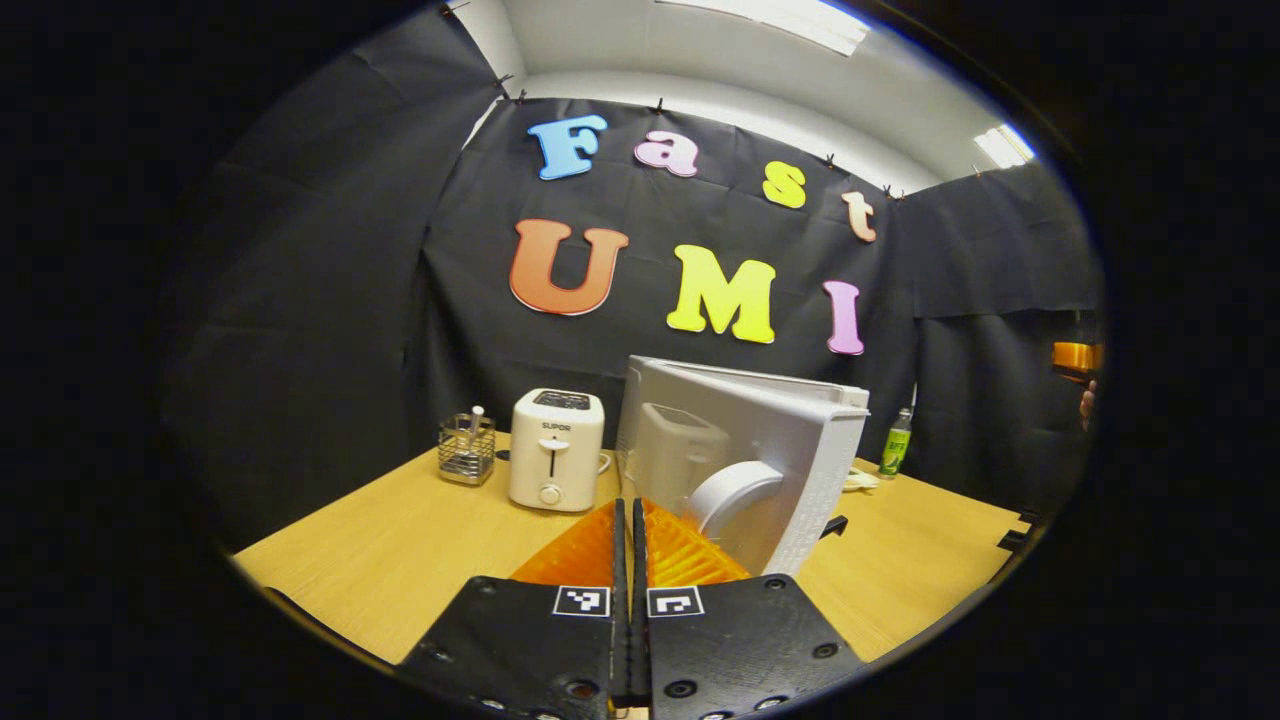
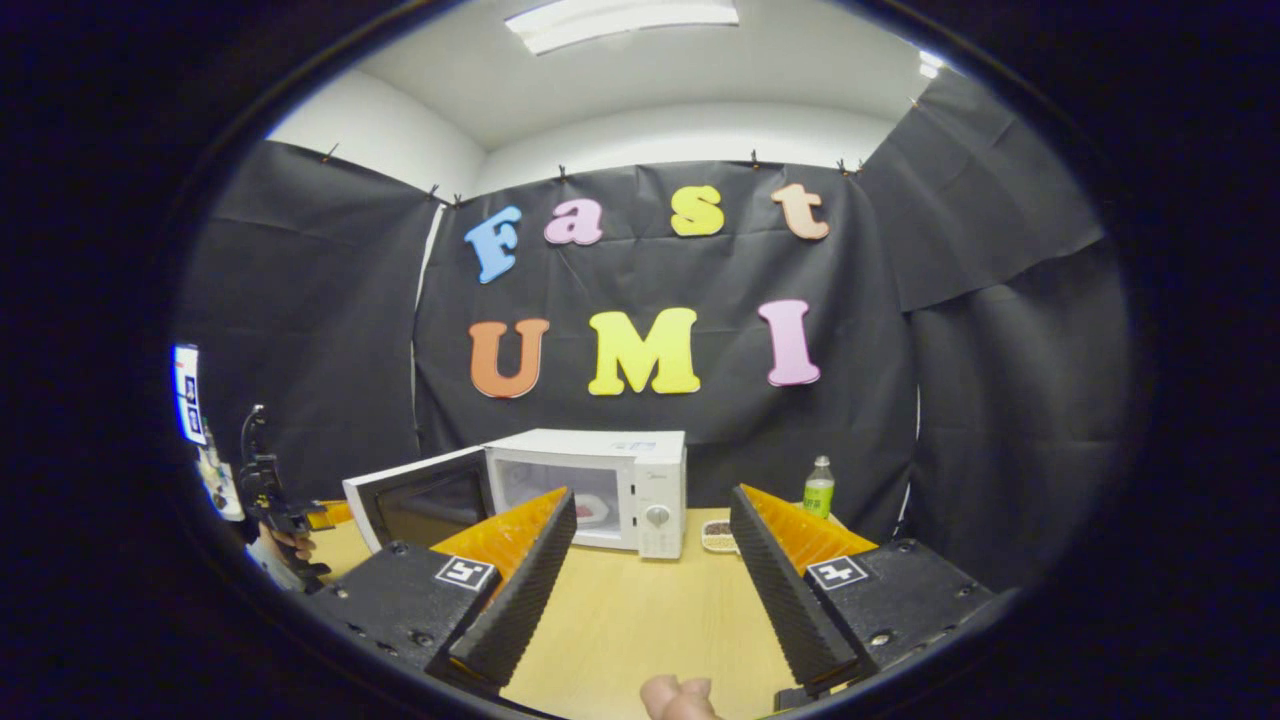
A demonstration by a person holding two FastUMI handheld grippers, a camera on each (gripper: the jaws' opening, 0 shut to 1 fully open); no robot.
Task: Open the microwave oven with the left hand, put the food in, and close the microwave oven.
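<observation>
the microwave (image 2: 590, 490) door (image 2: 415, 505) hangs open on the counter (image 2: 640, 620), and a plate of food (image 2: 592, 510) seems to sit inside already, so closing looks next. the left gripper (image 1: 630, 540), fingers together, sits just beside the door. the right gripper (image 2: 650, 560), fingers apart, holds nothing.

L cam close behind microwave door (image 1: 760, 450), R cam farther, frontal, both see table (image 2: 640, 610)

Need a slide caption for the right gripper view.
Open right hand-held gripper faces the white microwave oven, door swung open, food inside.
</observation>
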